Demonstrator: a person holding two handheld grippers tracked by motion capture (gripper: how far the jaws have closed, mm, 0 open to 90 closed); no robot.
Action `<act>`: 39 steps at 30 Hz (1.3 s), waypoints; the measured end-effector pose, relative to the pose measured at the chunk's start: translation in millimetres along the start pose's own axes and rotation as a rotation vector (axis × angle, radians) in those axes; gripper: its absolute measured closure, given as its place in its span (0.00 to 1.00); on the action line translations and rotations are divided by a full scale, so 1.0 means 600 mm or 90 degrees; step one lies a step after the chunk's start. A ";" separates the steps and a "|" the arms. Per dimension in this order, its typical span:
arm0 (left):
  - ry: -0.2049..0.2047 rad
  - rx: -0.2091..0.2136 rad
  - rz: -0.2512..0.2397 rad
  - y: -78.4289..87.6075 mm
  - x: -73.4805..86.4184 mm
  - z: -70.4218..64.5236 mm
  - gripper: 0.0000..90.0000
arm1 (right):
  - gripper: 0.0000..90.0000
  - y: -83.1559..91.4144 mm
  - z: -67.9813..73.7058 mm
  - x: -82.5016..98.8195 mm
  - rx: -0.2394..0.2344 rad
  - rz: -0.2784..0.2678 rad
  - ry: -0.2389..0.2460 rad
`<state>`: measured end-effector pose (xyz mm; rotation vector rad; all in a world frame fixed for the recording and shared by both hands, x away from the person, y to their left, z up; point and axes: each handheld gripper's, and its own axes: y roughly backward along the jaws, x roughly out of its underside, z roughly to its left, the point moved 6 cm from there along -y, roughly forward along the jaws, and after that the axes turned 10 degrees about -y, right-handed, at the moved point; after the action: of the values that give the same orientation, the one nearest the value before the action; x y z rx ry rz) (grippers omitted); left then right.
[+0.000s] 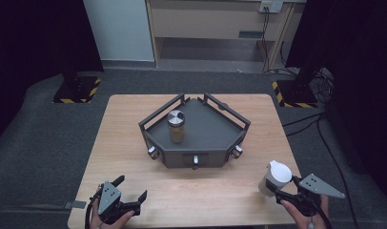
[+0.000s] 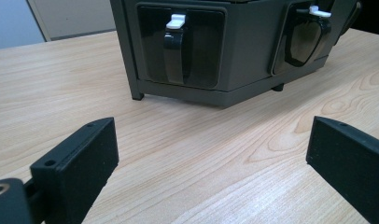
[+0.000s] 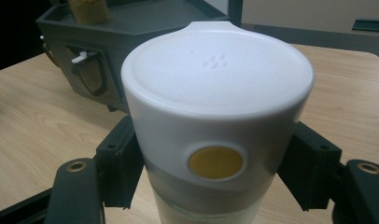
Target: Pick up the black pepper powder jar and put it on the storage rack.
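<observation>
A white-lidded jar [image 1: 276, 178] with a pale body is held at the table's front right, my right gripper [image 1: 283, 193] shut on it. In the right gripper view the jar's white lid [image 3: 215, 88] has a yellow button on its side, and both black jaws press on its sides. A dark grey angled rack [image 1: 215, 138] stands mid-table, with a glass jar of yellowish contents and a metal lid [image 1: 176, 126] on its top. My left gripper [image 1: 132, 190] rests at the front left, open, nothing between its pads [image 2: 80, 168].
The rack's front faces carry small knobs and latches [image 2: 174, 46]. Bare wooden tabletop [image 1: 206, 191] lies between the two grippers. Beyond the table are a grey floor, a cabinet and cables at the right.
</observation>
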<state>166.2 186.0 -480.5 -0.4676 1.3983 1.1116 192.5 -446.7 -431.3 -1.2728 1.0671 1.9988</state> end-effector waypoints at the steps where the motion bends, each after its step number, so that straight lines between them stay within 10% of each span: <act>1: -0.001 0.000 0.000 0.000 0.000 0.000 0.01 | 0.35 0.000 0.000 -0.003 0.000 -0.001 0.000; 39: -0.015 0.018 0.000 -0.004 -0.005 -0.009 0.01 | 0.35 -0.010 0.039 -0.112 -0.028 -0.003 -0.006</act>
<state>166.0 179.2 -479.4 -0.4335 1.3914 1.0927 213.7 -425.4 -366.3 -1.2851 1.0205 2.0331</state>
